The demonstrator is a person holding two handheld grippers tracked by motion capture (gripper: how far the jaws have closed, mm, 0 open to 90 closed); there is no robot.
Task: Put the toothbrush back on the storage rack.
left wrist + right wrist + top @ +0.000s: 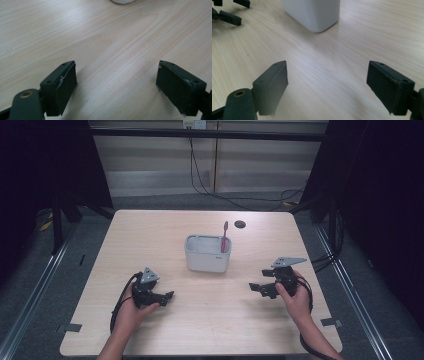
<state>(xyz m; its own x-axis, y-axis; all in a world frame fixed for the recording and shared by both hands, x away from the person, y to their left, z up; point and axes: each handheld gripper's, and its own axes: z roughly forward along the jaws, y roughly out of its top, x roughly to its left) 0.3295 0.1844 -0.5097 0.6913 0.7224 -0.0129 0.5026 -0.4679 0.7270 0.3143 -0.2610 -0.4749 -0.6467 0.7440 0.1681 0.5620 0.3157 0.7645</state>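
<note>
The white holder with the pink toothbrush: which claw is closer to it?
The two are nearly level, the left perhaps slightly nearer. The left claw sits below-left of the white holder; the right claw sits below-right, on the pink toothbrush side.

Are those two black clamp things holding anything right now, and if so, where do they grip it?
Nothing is held. The left tool and the right tool both stand open over bare table. The toothbrush stands in the white holder.
</note>
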